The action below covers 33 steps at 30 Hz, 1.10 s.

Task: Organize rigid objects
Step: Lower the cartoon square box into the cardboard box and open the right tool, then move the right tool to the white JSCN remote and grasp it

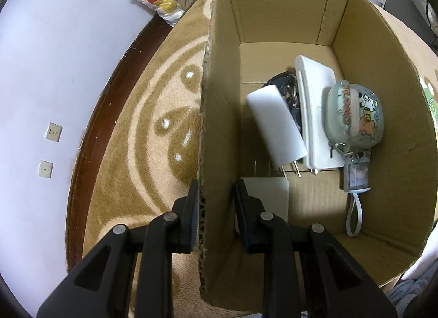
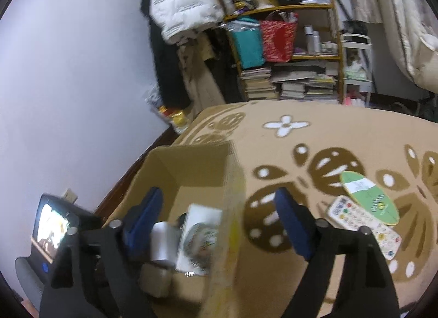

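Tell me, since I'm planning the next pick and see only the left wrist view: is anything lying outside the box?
Observer: Yes, a white remote with coloured buttons lies on the patterned rug, right of the cardboard box.
Operator: Anything else there?
Observer: A green oval disc overlaps the remote's far end.
Operator: Is the right gripper free?
Observer: The right gripper is open and empty, above the box's edge.

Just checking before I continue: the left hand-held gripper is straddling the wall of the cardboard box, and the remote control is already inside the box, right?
Not quite. The left hand-held gripper does straddle the cardboard box wall, but the right wrist view shows the remote control still on the rug outside the box.
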Each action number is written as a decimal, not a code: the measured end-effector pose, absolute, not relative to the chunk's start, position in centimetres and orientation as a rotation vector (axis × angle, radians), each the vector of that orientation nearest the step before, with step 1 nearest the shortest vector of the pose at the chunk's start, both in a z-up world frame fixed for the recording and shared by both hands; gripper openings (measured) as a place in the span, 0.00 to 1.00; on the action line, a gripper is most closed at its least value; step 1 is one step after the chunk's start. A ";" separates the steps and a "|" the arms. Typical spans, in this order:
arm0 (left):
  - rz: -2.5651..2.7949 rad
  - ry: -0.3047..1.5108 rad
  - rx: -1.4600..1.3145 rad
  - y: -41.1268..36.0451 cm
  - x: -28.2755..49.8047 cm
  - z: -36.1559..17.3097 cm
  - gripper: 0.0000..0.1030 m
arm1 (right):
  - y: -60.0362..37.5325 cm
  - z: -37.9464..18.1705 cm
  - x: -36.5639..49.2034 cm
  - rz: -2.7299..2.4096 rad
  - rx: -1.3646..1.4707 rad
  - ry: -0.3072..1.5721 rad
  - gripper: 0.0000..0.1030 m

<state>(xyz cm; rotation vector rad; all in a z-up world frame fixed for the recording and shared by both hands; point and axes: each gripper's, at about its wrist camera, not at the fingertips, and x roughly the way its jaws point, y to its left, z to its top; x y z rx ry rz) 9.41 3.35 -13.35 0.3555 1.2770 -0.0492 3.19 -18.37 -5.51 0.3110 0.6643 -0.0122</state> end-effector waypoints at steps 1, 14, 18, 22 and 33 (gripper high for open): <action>-0.049 1.277 0.356 3.3 9.4 -13.4 0.23 | -18.9 -5.5 3.2 -0.031 0.309 0.667 0.87; -0.049 1.279 0.360 3.2 9.4 -13.5 0.23 | -26.6 -9.4 5.2 -0.248 0.293 0.799 1.00; -0.048 1.279 0.360 3.2 9.5 -13.5 0.23 | -28.3 -11.1 5.1 -0.287 0.300 0.833 1.00; -0.048 1.279 0.359 3.2 9.5 -13.5 0.24 | -30.0 -12.5 5.0 -0.322 0.322 0.859 1.00; -0.051 1.281 0.361 3.0 9.6 -13.7 0.24 | -32.3 -15.3 4.8 -0.387 0.334 0.911 1.00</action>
